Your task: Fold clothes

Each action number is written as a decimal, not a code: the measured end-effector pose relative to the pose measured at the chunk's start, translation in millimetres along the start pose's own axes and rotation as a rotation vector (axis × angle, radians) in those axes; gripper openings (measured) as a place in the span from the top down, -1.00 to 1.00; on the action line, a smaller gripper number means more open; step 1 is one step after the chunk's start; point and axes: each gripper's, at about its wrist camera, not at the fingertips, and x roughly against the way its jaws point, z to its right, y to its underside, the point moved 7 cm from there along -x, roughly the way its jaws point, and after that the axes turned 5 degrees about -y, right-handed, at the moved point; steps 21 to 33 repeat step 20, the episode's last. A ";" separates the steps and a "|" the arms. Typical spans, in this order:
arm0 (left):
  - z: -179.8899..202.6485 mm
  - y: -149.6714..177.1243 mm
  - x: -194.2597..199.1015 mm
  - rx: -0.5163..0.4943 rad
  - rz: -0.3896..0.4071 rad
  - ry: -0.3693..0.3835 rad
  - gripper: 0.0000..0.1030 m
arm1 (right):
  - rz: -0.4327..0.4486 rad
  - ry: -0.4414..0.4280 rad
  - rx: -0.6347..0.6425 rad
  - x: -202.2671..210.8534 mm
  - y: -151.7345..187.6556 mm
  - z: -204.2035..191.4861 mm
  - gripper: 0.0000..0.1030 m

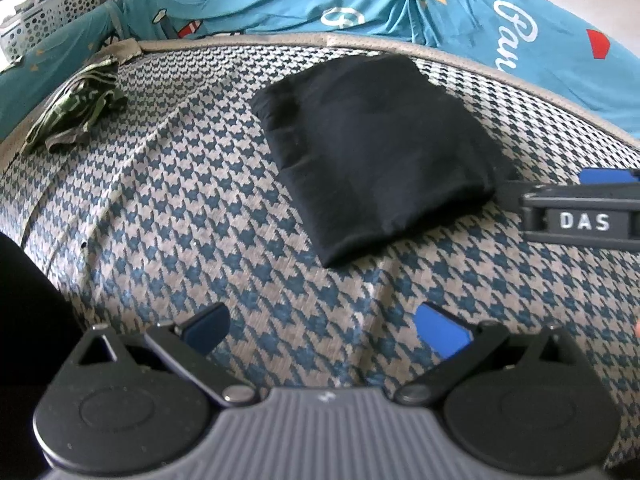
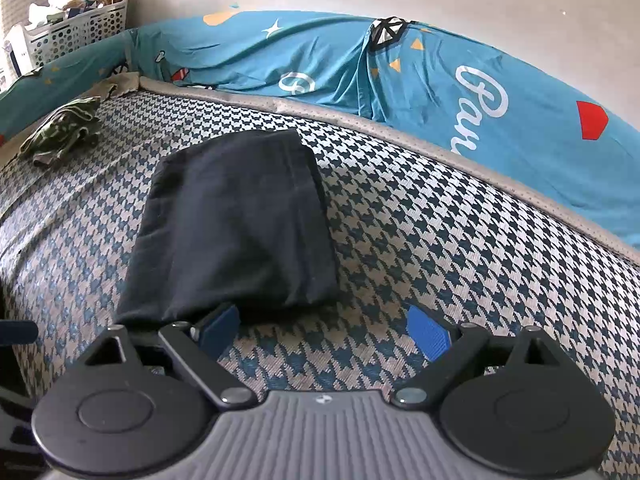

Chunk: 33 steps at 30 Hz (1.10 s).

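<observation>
Covering most of both views, the mattress (image 1: 168,216) is a woven houndstooth of dark blue and beige, edged with a grey band, and it seems to serve as the flat folding surface. Behind it a smooth teal sheet (image 2: 328,60) with printed white lettering drapes over the raised sides. Near the middle of the mattress lies the black garment (image 1: 372,148), soft matte cloth already folded into a thick, roughly square packet with rounded fold edges; it looks finished rather than mid-fold. Off in the far corner sits a crumpled green patterned garment (image 1: 76,112), probably the next piece to fold. A white perforated plastic basket (image 2: 76,28) stands beyond the corner. The right gripper (image 2: 324,330) rests just beside the packet's near edge, its blue ribbed pads spread wide and holding nothing. The left gripper (image 1: 324,326) hangs clear of the black cloth, jaws likewise apart and empty.
</observation>
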 end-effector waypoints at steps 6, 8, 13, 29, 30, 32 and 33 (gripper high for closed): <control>1.4 1.8 4.4 -0.015 0.000 0.009 -1.00 | -0.001 0.002 -0.001 -1.1 -0.7 0.2 -0.78; 1.6 2.4 3.9 -0.017 -0.004 0.010 -1.00 | -0.002 0.001 0.000 -1.2 -1.0 0.0 -0.78; 1.7 3.4 5.0 -0.030 0.003 0.011 -1.00 | -0.008 0.002 0.003 -2.3 -1.1 -1.2 -0.78; 2.1 3.3 4.9 -0.038 0.010 0.020 -1.00 | -0.015 0.003 0.003 -4.4 -0.6 -1.7 -0.78; 2.1 3.3 4.9 -0.038 0.010 0.020 -1.00 | -0.015 0.003 0.003 -4.4 -0.6 -1.7 -0.78; 2.1 3.3 4.9 -0.038 0.010 0.020 -1.00 | -0.015 0.003 0.003 -4.4 -0.6 -1.7 -0.78; 2.1 3.3 4.9 -0.038 0.010 0.020 -1.00 | -0.015 0.003 0.003 -4.4 -0.6 -1.7 -0.78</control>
